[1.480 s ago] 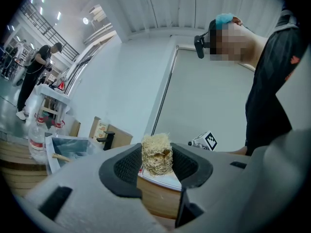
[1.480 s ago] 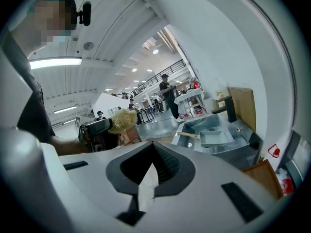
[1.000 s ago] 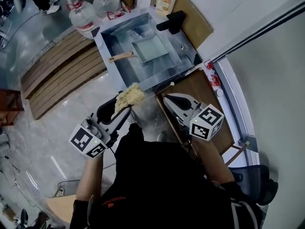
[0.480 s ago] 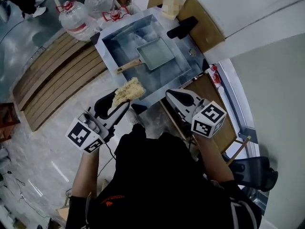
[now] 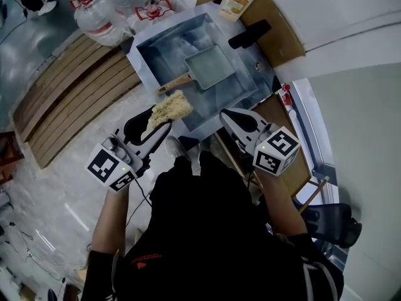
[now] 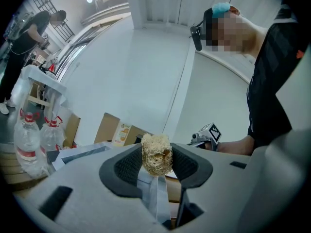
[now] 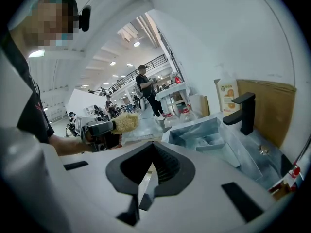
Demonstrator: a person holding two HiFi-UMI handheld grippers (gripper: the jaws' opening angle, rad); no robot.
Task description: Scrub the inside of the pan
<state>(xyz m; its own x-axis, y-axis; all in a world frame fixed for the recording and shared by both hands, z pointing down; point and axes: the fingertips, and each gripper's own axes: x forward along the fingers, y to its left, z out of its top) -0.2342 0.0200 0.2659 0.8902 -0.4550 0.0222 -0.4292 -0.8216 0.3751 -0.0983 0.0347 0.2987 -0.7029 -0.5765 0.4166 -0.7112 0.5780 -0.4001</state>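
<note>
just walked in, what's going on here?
A person stands at a sink with a gripper in each hand. The left gripper is shut on a scrubber; the right gripper is shut and empty. The pan lies in the sink, with both grippers held short of it. Scrubbing hasn't started.

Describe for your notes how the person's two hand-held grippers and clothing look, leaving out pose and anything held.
The left gripper and right gripper are light grey moulded shells with black ribbed jaw pads. Each carries a white cube printed with black square markers. The person wears a black short-sleeved top with a small orange-red print.
</note>
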